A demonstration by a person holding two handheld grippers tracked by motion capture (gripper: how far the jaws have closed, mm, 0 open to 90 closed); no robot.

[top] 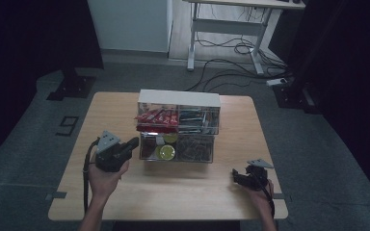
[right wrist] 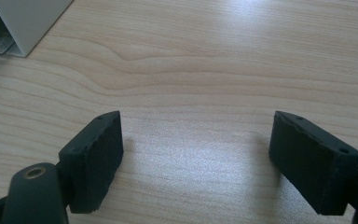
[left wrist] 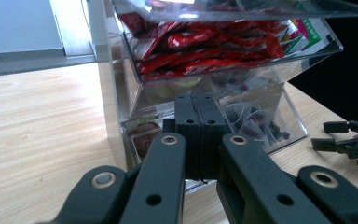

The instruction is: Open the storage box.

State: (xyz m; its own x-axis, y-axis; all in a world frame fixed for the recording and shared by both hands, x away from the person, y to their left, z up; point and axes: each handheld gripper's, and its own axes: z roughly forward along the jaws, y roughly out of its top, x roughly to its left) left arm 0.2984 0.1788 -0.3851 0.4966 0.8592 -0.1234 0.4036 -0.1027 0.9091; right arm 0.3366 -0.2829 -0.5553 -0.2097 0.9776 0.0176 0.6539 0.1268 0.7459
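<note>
Left gripper [left wrist: 199,135] has its flat black fingers [left wrist: 189,130] pressed together with nothing between them, aimed straight at the clear plastic drawer box [left wrist: 270,98]. That box sits mid-bench, a boxy four-compartment unit with glossy see-through walls and a white top, its long side running across the bench [top: 183,192]. Shiny red packets [left wrist: 200,51] fill the upper left drawer; the print on a green and white packet beside them is too blurred to read. Right gripper [right wrist: 196,158], low over pale wood grain, fingers [right wrist: 98,154] wide apart, matte foam-like pads, holding nothing.
</note>
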